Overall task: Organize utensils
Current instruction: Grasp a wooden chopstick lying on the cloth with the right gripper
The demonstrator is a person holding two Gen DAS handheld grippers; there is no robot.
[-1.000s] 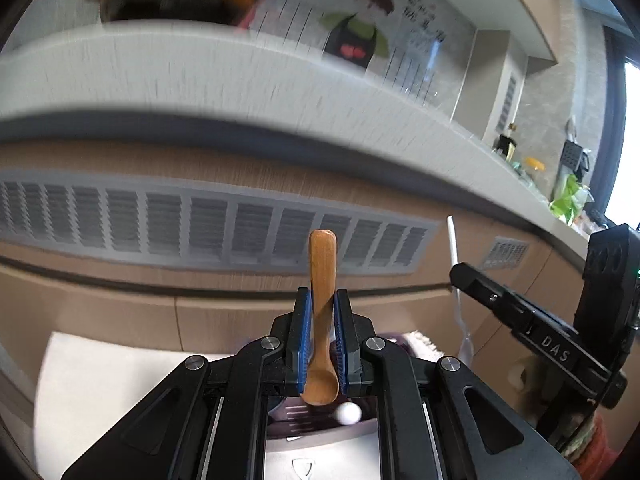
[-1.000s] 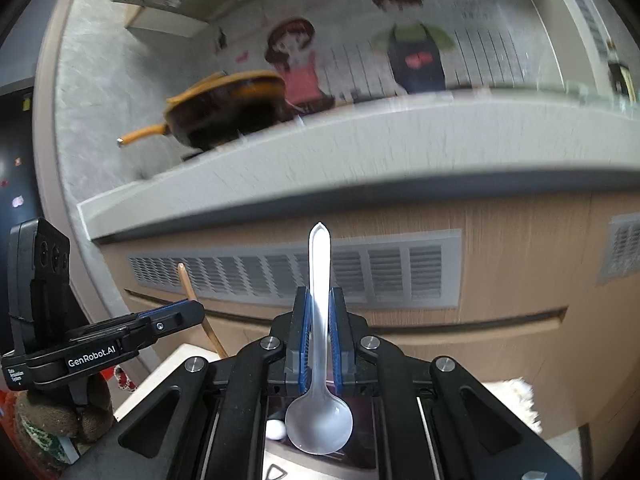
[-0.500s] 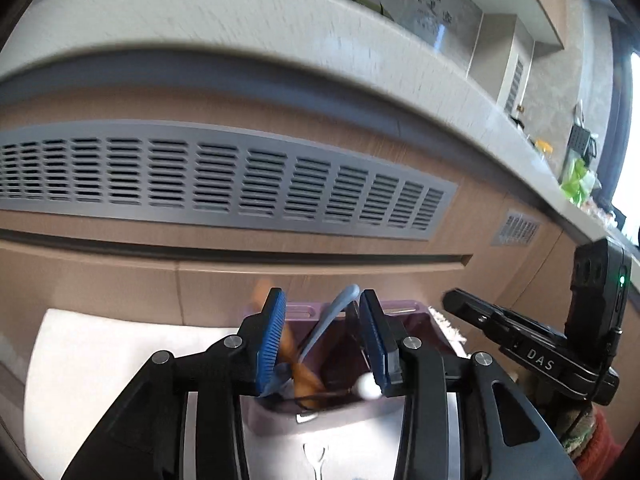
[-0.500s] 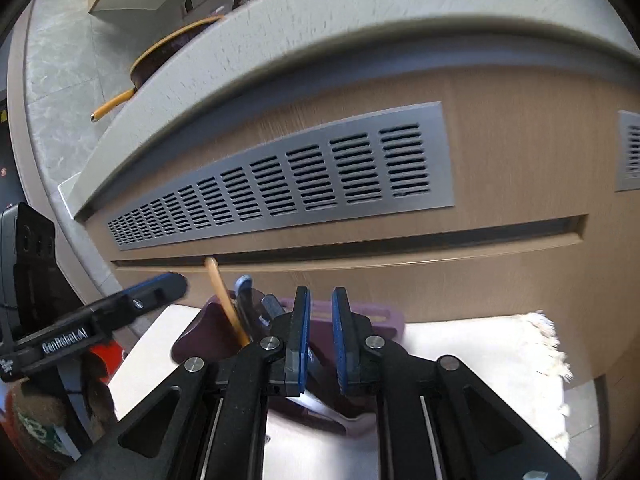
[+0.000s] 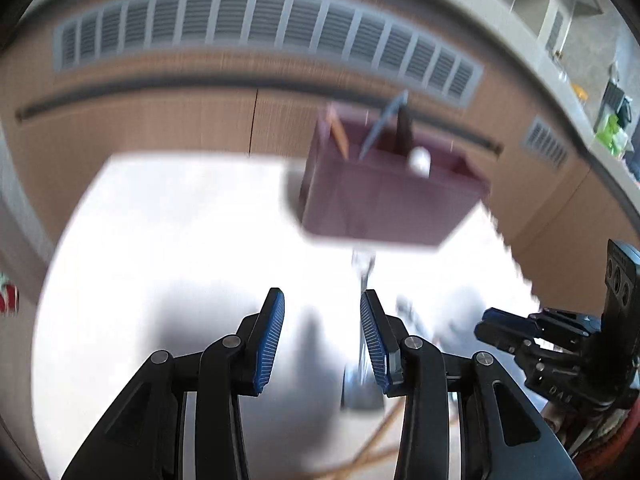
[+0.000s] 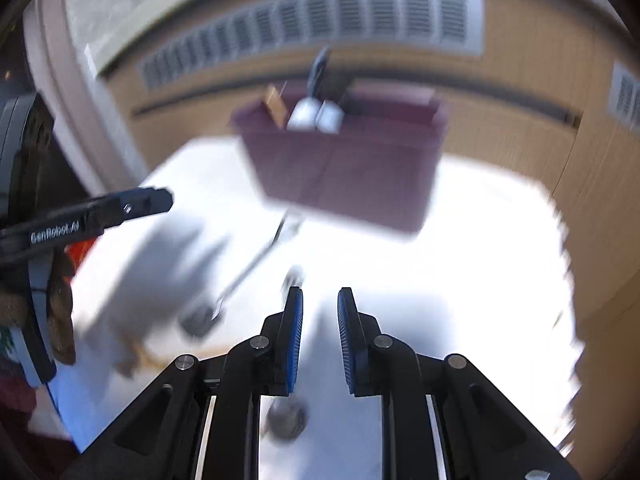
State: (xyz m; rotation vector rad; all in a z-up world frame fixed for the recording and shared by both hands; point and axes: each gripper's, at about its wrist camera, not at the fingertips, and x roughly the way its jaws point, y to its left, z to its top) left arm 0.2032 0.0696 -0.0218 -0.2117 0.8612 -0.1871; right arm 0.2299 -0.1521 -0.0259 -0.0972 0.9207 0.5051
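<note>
A purple bin (image 5: 384, 200) (image 6: 348, 168) stands on a white mat (image 5: 160, 220) (image 6: 480, 240) against the cabinet front. In it stand a wooden spoon (image 5: 338, 132), a blue handle (image 5: 380, 128), a dark handle (image 5: 404, 128) and white spoons (image 6: 316, 116). My left gripper (image 5: 322, 300) is open over the mat, short of the bin, with nothing between its fingers. My right gripper (image 6: 320, 294) has its jaws opening, also with nothing between them. A blurred metal utensil (image 5: 362, 280) (image 6: 248, 272) lies on the mat in front of the bin. A metal spoon (image 6: 286, 416) lies under the right gripper.
Wooden cabinet fronts with a grey vent grille (image 5: 260, 20) (image 6: 320, 16) rise right behind the bin. Thin wooden sticks (image 5: 380, 440) lie on the mat near the bottom edge. Each gripper shows in the other's view, the right gripper (image 5: 520, 332) and the left gripper (image 6: 120, 208).
A second ago each gripper was shut on a spoon. Both have let go, the spoons now stand in the bin, and both grippers have dropped down and back over the mat.
</note>
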